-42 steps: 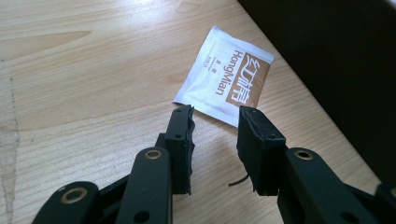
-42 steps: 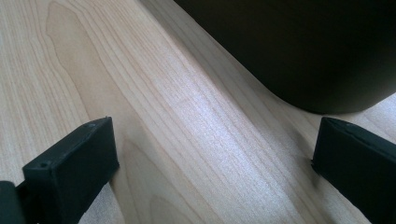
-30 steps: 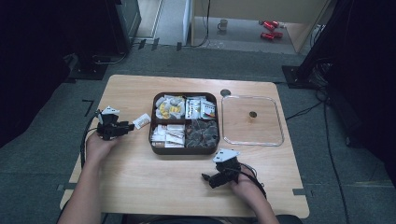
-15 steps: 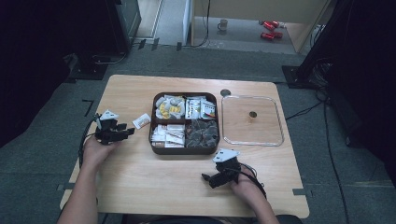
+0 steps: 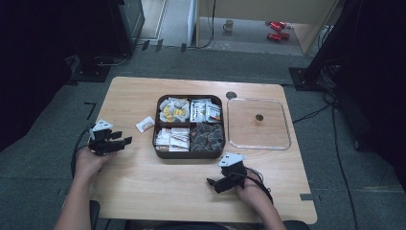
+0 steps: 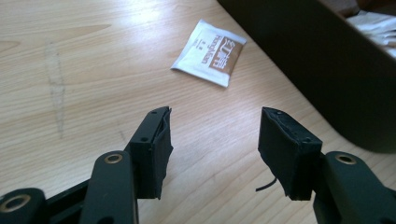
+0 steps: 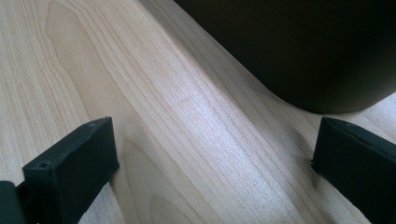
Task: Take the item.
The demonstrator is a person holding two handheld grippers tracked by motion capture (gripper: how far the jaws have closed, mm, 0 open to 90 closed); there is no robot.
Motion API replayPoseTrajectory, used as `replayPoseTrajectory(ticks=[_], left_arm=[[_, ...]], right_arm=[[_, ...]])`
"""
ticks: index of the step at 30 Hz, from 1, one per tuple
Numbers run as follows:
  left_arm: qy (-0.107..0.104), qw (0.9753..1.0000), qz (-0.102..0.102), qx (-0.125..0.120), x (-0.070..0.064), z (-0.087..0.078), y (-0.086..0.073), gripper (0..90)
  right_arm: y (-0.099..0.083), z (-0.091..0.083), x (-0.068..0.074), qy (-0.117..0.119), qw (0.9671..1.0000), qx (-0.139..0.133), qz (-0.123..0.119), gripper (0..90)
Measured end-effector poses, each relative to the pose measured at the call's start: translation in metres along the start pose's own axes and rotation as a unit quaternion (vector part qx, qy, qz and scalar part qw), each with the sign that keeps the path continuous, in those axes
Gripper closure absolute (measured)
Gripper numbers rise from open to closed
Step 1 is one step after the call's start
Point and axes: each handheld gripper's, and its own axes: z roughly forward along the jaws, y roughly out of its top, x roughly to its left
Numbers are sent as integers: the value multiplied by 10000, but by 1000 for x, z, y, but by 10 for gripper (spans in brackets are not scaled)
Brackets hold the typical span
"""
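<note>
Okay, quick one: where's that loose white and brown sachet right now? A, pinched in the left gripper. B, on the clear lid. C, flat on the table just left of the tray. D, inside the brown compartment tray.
C: the sachet lies flat on the table beside the tray, ahead of the open, empty left gripper.

left gripper (image 5: 119,139) drawn back toward table's left edge, off the white sachet (image 5: 145,124); jaws apart and empty. sachet left flat on the wood just beside the brown tray (image 5: 186,154), no longer at the jaws.
</note>
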Motion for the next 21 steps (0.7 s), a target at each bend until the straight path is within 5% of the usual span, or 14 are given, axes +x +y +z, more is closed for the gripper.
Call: replayPoseTrajectory(ticks=[8,21], left_arm=[[45,9999,-102,67,10,0,-10,408],[426,9988,-136,177,23,7,-20,387]], right_arm=[[0,0,0,-3,10000,1,6,0],[0,0,0,-5,10000,2,7,0]])
